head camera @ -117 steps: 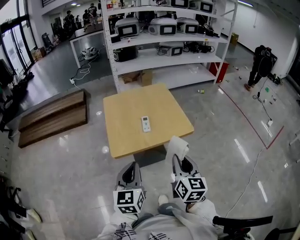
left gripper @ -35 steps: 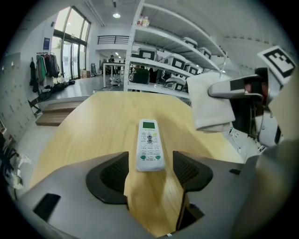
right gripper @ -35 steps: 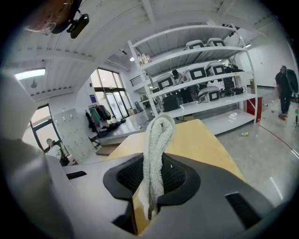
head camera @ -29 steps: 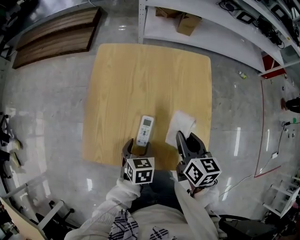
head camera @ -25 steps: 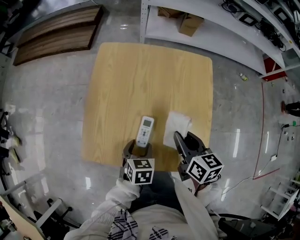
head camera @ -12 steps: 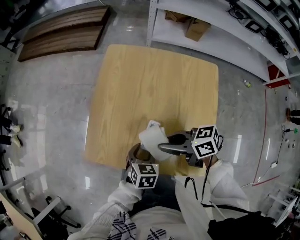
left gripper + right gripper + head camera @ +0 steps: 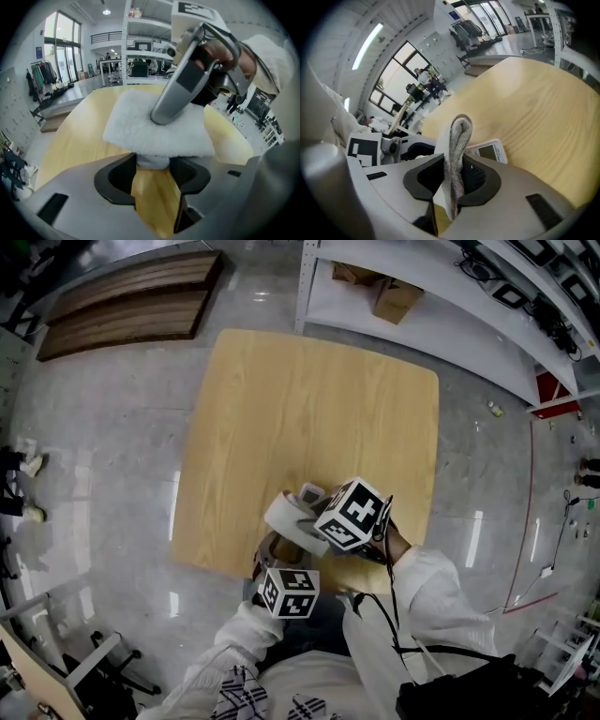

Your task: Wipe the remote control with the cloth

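On the wooden table [image 7: 309, 399] lies a white remote control [image 7: 307, 493] with a small screen [image 7: 490, 151]. Its near end [image 7: 152, 162] sits between the pads of my left gripper [image 7: 274, 547], which is shut on it at the table's front edge. A folded white cloth [image 7: 284, 517] lies over the remote's middle [image 7: 154, 129]. My right gripper [image 7: 454, 176] comes in from the right, shut on the cloth [image 7: 457, 140] and pressing it down onto the remote. Most of the remote is hidden under the cloth.
Metal shelving [image 7: 422, 324] with a cardboard box [image 7: 394, 298] stands beyond the table's far right. Dark wooden platforms [image 7: 131, 296] lie on the floor at the far left. The table's front edge runs just under my left gripper.
My right gripper has swung left with the cloth, from beside the remote to on top of it. The left gripper has stayed at the remote's near end.
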{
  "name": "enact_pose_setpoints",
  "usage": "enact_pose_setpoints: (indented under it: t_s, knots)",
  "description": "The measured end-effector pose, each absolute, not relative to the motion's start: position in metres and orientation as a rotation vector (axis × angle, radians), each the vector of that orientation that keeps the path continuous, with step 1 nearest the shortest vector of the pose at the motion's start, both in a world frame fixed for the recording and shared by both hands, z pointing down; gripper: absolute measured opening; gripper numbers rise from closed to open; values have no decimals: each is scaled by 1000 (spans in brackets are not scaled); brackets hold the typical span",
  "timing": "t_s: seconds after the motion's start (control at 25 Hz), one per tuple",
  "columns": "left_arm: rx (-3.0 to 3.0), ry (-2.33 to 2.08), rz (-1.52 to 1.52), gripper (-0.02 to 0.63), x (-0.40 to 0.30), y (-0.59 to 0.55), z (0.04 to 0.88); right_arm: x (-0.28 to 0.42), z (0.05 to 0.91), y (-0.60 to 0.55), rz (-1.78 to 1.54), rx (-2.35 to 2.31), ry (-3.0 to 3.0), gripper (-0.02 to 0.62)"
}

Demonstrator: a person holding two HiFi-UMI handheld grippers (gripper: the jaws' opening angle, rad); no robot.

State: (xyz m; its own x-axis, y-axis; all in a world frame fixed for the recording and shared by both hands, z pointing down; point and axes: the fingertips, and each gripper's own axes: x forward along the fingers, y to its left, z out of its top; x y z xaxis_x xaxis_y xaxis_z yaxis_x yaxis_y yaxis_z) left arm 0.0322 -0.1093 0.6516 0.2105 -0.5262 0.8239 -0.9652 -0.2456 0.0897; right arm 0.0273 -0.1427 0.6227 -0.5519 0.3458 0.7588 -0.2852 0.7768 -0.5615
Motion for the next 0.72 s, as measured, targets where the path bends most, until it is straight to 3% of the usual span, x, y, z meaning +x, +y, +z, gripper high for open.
enact_pose_setpoints:
  t_s: [0.72]
  knots:
    - [1897, -1393, 875, 224, 30, -111, 652, 77, 602, -238, 765, 506, -2081, 89]
